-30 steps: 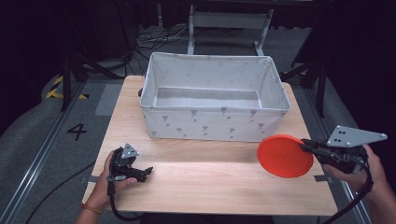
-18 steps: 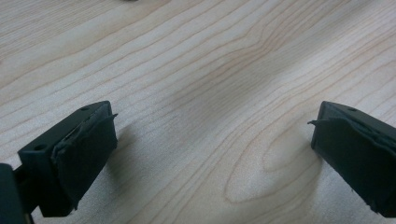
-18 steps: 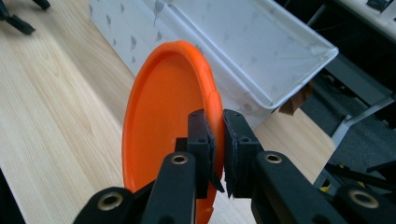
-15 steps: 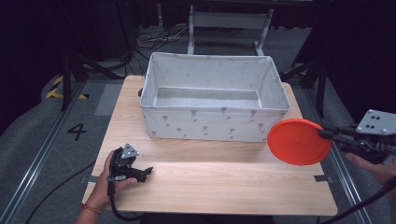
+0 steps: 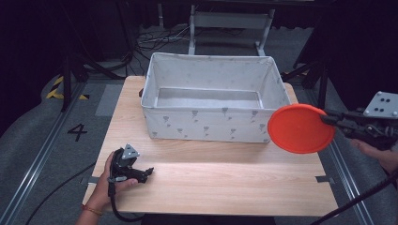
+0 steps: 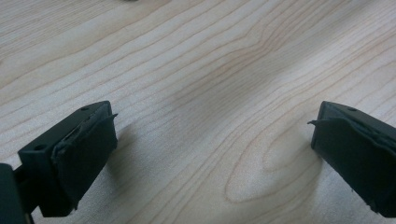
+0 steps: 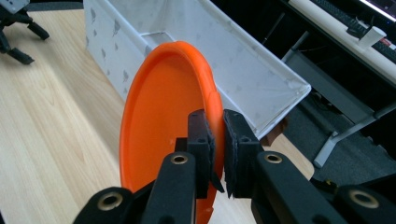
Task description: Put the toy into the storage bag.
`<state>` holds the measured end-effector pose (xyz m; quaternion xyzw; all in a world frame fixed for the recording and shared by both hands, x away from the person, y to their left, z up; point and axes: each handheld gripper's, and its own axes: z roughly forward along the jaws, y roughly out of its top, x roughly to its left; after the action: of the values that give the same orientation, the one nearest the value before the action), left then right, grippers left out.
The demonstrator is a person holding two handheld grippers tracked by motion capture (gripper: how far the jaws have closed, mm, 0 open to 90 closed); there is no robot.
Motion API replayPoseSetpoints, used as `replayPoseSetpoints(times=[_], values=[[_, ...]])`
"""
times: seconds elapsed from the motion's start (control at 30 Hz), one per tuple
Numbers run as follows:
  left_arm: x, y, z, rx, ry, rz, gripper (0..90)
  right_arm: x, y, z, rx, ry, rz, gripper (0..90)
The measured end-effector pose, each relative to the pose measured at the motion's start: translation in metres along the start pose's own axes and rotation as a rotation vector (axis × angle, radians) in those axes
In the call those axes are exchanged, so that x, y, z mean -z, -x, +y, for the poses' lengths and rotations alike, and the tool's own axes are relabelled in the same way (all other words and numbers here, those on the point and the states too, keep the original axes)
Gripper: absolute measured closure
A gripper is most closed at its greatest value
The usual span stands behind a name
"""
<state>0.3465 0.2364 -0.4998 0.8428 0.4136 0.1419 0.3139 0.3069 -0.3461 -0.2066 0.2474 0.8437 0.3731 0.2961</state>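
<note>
An orange plate (image 5: 300, 128) hangs in the air off the right front corner of the white fabric bin (image 5: 155, 96). My right gripper (image 5: 331, 119) is shut on the plate's right rim. In the right gripper view the orange plate (image 7: 163, 135) stands on edge between my jaws, with my right gripper (image 7: 217, 140) clamped on its rim and the white fabric bin (image 7: 261, 88) behind. My left gripper (image 5: 146, 171) rests on the wooden table (image 5: 211, 187) at the front left. In the left gripper view my left gripper (image 6: 212, 149) is open over bare wood, nothing between its fingers.
The bin stands at the back middle of the table, its inside bare. Bare wood lies in front of it between the two hands. Metal rails (image 5: 42, 159) run along the floor on both sides, and a metal stand (image 5: 230, 21) is behind the table.
My right gripper has lifted the orange plate off the table and carried it up and to the right, tilting it on edge. The left gripper has stayed put.
</note>
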Motion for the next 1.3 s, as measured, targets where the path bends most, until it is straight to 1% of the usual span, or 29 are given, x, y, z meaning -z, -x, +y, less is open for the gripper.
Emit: replayPoseSetpoints(times=[0.1,0.2,0.33,0.4,0.53,0.57,0.73,0.8,0.93,1.03,1.1,1.2,1.23,1.27,1.3], values=[[0.000,0.000,0.000,0.000,0.000,0.000,0.5,-0.001,0.005,0.012,0.009,-0.001,-0.011,82.6],[0.000,0.000,0.000,0.000,0.000,0.000,0.5,-0.003,0.007,0.022,0.022,0.001,-0.010,82.6],[0.000,0.000,0.000,0.000,0.000,0.000,0.5,-0.013,0.013,0.033,0.031,-0.007,-0.011,82.6],[0.000,0.000,0.000,0.000,0.000,0.000,0.5,-0.016,0.015,0.035,0.036,-0.010,-0.014,82.6],[0.000,0.000,0.000,-0.002,-0.002,-0.003,0.5,-0.026,0.022,0.045,0.026,0.001,-0.019,82.7],[0.000,0.000,0.000,0.000,-0.002,0.000,0.5,-0.029,0.024,0.049,0.032,0.000,-0.021,82.6],[0.000,0.000,0.000,-0.001,-0.002,0.000,0.5,-0.039,0.035,0.064,0.032,-0.010,-0.040,82.7],[0.000,0.000,0.000,0.000,0.000,0.000,0.5,-0.045,0.040,0.071,0.042,-0.021,-0.053,82.6],[0.000,0.000,0.000,-0.001,-0.002,0.000,0.5,-0.060,0.051,0.078,0.037,-0.038,-0.060,82.7],[0.000,0.000,0.000,-0.003,-0.003,-0.003,0.5,-0.076,0.059,0.082,0.039,-0.049,-0.046,82.6],[0.000,0.000,0.000,-0.001,-0.002,0.000,0.5,-0.085,0.062,0.083,0.042,-0.053,-0.039,82.6],[0.000,0.000,0.000,0.001,0.000,-0.001,0.5,-0.102,0.067,0.086,0.060,-0.062,-0.028,82.7],[0.000,0.000,0.000,0.003,0.000,0.000,0.6,-0.107,0.069,0.087,0.071,-0.064,-0.017,82.6],[0.000,0.000,0.000,0.005,-0.001,0.000,0.5,-0.111,0.071,0.088,0.073,-0.066,-0.013,82.6],[0.000,0.000,0.000,0.005,-0.001,0.000,0.5,-0.111,0.071,0.088,0.073,-0.066,-0.013,82.6]])
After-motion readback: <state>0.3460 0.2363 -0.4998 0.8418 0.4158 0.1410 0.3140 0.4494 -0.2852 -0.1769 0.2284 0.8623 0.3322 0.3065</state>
